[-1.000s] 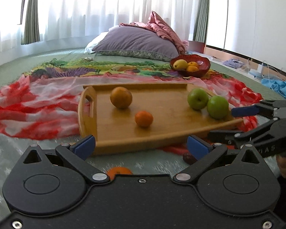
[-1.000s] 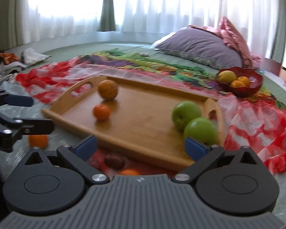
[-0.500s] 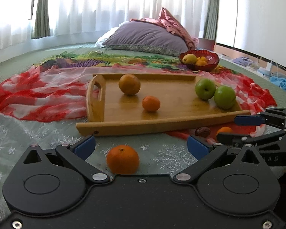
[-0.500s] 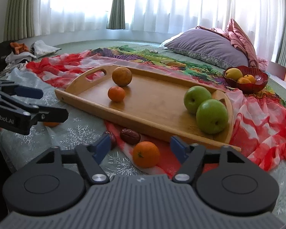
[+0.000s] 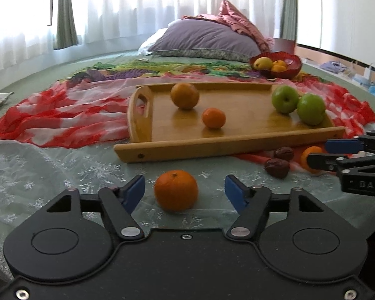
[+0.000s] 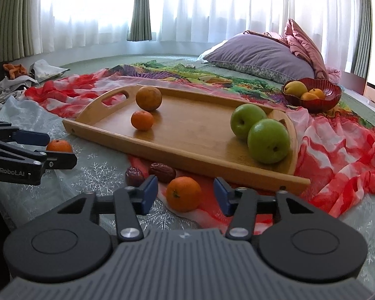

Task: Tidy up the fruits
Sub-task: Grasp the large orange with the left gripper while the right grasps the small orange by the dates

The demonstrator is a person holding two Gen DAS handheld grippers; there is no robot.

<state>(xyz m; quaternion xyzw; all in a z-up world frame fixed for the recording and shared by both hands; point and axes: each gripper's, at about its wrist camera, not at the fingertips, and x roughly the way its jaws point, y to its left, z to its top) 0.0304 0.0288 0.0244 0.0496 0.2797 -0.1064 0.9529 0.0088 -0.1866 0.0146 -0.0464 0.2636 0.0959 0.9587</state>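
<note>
Left gripper (image 5: 185, 190): we see its blue pads spread either side of a tangerine; the jaws have just been closing in, with a clear gap on each side, so nothing is pinched.
Left tangerine (image 5: 176, 190): it sits on the pale green snowflake cloth (image 5: 62, 175), between our left pads, at 6 o'clock from the tray.
Right gripper (image 6: 185, 195): its jaws have also just been narrowing around a second tangerine; the pads stand close beside the fruit, apart from its skin as far as we can tell.
Right tangerine (image 6: 183, 194): it lies at the cloth's red edge, just off the tray's near rim.
Dates (image 6: 162, 172): two dark brown ones rest touching or nearly so, at 10 o'clock from the right tangerine.
Wooden tray (image 6: 187, 155): it lies flat on the red-and-white scarf (image 6: 337, 150), handles at both ends.
On the tray: we count a large orange (image 6: 148, 98) with a small tangerine (image 6: 142, 120) just beside it at 7 o'clock, and two green apples (image 6: 268, 140) touching each other at the opposite end.
Red bowl (image 6: 322, 100): it stands beyond the tray at 1 o'clock, holding a yellow fruit and small orange ones.
Purple pillow (image 6: 260, 55): it lies at the far end, with pink bedding bunched behind it.
Curtains: white sheers with green drapes.
</note>
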